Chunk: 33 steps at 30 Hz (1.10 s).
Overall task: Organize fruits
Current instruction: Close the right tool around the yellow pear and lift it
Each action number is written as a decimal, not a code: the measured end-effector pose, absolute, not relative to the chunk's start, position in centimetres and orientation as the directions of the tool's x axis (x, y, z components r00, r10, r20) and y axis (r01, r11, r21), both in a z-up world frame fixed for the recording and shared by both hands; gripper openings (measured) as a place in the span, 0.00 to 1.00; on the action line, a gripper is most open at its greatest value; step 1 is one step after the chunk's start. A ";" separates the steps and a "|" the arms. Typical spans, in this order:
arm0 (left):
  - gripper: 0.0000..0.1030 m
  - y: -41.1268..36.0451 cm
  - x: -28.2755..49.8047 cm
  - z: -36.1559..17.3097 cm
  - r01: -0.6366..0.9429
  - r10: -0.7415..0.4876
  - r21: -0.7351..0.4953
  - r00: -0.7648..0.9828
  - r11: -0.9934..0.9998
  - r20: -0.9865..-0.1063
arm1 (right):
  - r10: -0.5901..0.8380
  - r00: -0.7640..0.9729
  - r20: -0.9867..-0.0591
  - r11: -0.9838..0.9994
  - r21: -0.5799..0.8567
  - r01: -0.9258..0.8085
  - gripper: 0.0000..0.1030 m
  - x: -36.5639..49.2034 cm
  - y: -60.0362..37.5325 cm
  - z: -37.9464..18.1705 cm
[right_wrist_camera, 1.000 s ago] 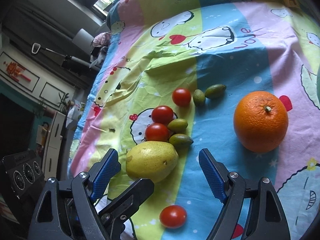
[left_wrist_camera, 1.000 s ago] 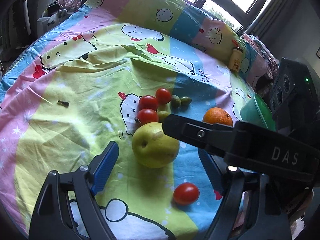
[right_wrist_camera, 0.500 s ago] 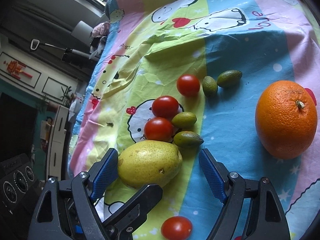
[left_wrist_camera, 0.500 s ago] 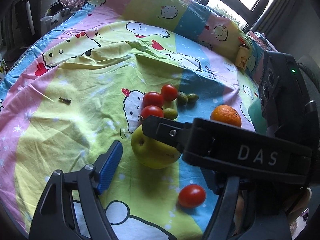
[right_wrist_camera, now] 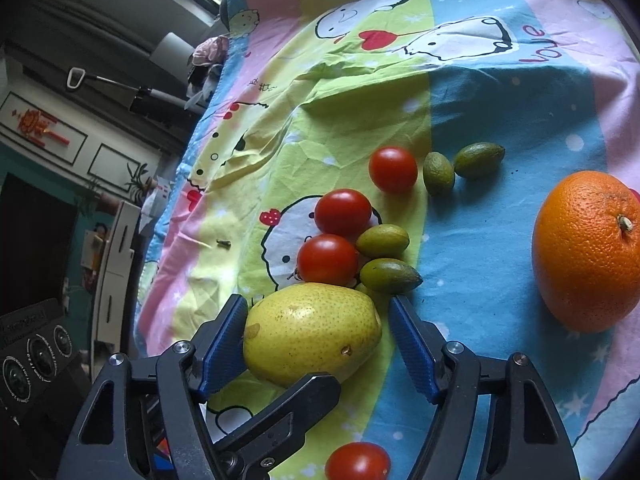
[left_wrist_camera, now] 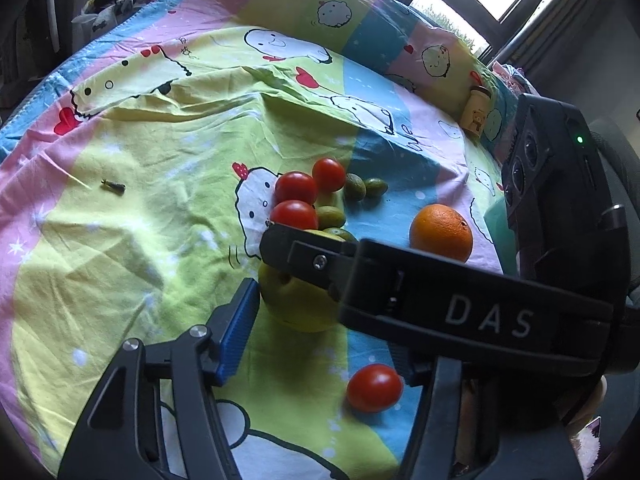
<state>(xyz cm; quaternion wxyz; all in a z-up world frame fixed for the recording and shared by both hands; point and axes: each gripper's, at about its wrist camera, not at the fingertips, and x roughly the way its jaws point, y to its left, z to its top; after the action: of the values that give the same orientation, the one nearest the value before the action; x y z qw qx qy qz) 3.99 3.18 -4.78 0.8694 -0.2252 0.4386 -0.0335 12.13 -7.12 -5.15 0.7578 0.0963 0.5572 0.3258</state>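
Observation:
A yellow-green pear lies on the cartoon bedsheet. My right gripper is open with its blue pads on either side of the pear, close to it. In the left wrist view the pear is partly hidden by the right gripper's black body. My left gripper is open behind the pear; its right finger is hidden. Three cherry tomatoes and several green olive-like fruits lie just beyond the pear. An orange lies to the right. One more tomato lies near me.
A small dark stem piece lies on the sheet at left. A yellow jar stands near the far right edge of the bed. A green object shows behind the right gripper's black camera housing.
My right gripper has moved forward and down so that its fingers now flank the pear. My left gripper has edged closer to the pear.

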 end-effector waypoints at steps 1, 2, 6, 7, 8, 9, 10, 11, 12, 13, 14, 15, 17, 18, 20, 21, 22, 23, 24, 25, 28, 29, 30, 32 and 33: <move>0.57 3.1 4.0 -4.8 -0.143 -0.249 -0.416 0.614 0.898 -0.749 | 0.609 0.160 -0.777 0.763 0.519 -0.384 0.67 12.2 -7.2 -5.2; 0.56 3.1 4.0 -4.8 -0.145 -0.246 -0.413 0.614 0.899 -0.750 | 0.620 0.150 -0.770 0.755 0.533 -0.382 0.67 12.2 -7.2 -5.3; 0.52 3.1 3.9 -4.7 -0.147 -0.230 -0.395 0.614 0.907 -0.755 | 0.619 0.159 -0.769 0.756 0.528 -0.388 0.67 12.1 -7.3 -5.3; 0.52 3.0 3.9 -4.7 -0.144 -0.229 -0.393 0.614 0.908 -0.756 | 0.620 0.161 -0.768 0.756 0.529 -0.385 0.67 12.0 -7.3 -5.3; 0.52 3.1 3.9 -4.7 -0.144 -0.229 -0.392 0.613 0.908 -0.756 | 0.621 0.162 -0.767 0.756 0.531 -0.383 0.67 11.9 -7.4 -5.3; 0.52 3.1 3.9 -4.7 -0.143 -0.229 -0.391 0.613 0.909 -0.756 | 0.622 0.164 -0.765 0.756 0.533 -0.381 0.67 11.9 -7.4 -5.3; 0.52 3.0 3.8 -4.7 -0.141 -0.231 -0.392 0.612 0.909 -0.757 | 0.622 0.165 -0.765 0.756 0.533 -0.379 0.67 11.8 -7.5 -5.3; 0.52 3.0 3.8 -4.7 -0.140 -0.233 -0.393 0.610 0.909 -0.758 | 0.621 0.165 -0.766 0.758 0.534 -0.375 0.67 11.8 -7.6 -5.3; 0.52 3.0 3.8 -4.7 -0.137 -0.235 -0.392 0.609 0.910 -0.758 | 0.620 0.167 -0.766 0.759 0.533 -0.374 0.67 11.7 -7.6 -5.3; 0.52 3.0 3.7 -4.6 -0.134 -0.236 -0.392 0.610 0.910 -0.757 | 0.620 0.169 -0.766 0.760 0.532 -0.374 0.67 11.6 -7.7 -5.2; 0.52 2.9 3.6 -4.5 -0.130 -0.237 -0.392 0.612 0.911 -0.754 | 0.620 0.172 -0.766 0.759 0.531 -0.376 0.67 11.5 -7.8 -5.2; 0.52 2.8 3.6 -4.4 -0.126 -0.238 -0.392 0.615 0.911 -0.752 | 0.621 0.176 -0.764 0.759 0.530 -0.378 0.67 11.5 -7.8 -5.1; 0.52 2.7 3.4 -4.2 -0.116 -0.240 -0.391 0.622 0.913 -0.745 | 0.621 0.188 -0.761 0.760 0.525 -0.383 0.67 11.3 -8.0 -4.8; 0.52 2.6 3.3 -4.0 -0.110 -0.242 -0.391 0.625 0.914 -0.742 | 0.621 0.195 -0.760 0.760 0.522 -0.386 0.67 11.2 -8.0 -4.6; 0.52 2.4 3.2 -3.8 -0.100 -0.245 -0.391 0.632 0.915 -0.735 | 0.619 0.207 -0.757 0.762 0.517 -0.389 0.67 11.0 -8.1 -4.2; 0.52 2.3 3.1 -3.7 -0.095 -0.247 -0.391 0.636 0.915 -0.731 | 0.619 0.214 -0.756 0.763 0.515 -0.391 0.67 10.9 -8.2 -4.0; 0.52 2.2 3.0 -3.5 -0.089 -0.248 -0.391 0.640 0.916 -0.727 | 0.619 0.221 -0.754 0.764 0.512 -0.392 0.67 10.8 -8.3 -3.9; 0.52 2.1 3.0 -3.4 -0.083 -0.249 -0.390 0.644 0.917 -0.723 | 0.618 0.229 -0.752 0.765 0.509 -0.394 0.67 10.7 -8.3 -3.7; 0.52 2.1 2.9 -3.3 -0.077 -0.251 -0.389 0.649 0.918 -0.718 | 0.619 0.236 -0.749 0.765 0.507 -0.397 0.67 10.6 -8.4 -3.4; 0.52 2.0 2.8 -3.1 -0.070 -0.253 -0.390 0.654 0.918 -0.713 | 0.618 0.244 -0.747 0.766 0.503 -0.400 0.67 10.5 -8.5 -3.2; 0.52 1.8 2.7 -2.8 -0.053 -0.260 -0.391 0.664 0.919 -0.701 | 0.615 0.267 -0.742 0.770 0.493 -0.405 0.67 10.1 -8.7 -2.6; 0.52 1.7 2.6 -2.7 -0.047 -0.264 -0.393 0.668 0.918 -0.696 | 0.613 0.274 -0.741 0.772 0.488 -0.408 0.67 10.0 -8.7 -2.5; 0.52 1.6 2.6 -2.6 -0.043 -0.266 -0.395 0.672 0.918 -0.692 | 0.611 0.281 -0.740 0.774 0.484 -0.408 0.67 9.9 -8.8 -2.3; 0.52 1.5 2.4 -2.4 -0.036 -0.266 -0.393 0.679 0.919 -0.684 | 0.611 0.291 -0.736 0.775 0.482 -0.409 0.67 9.7 -9.0 -1.9; 0.52 1.4 2.3 -2.2 -0.031 -0.267 -0.393 0.683 0.919 -0.679 | 0.612 0.297 -0.733 0.775 0.480 -0.411 0.67 9.6 -9.0 -1.8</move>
<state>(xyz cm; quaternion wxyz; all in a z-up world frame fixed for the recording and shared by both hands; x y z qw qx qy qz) 2.28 1.42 -2.22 0.8975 -0.1898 0.3925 -0.0660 9.56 -9.01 -1.79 0.7990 0.1004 0.4991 0.3201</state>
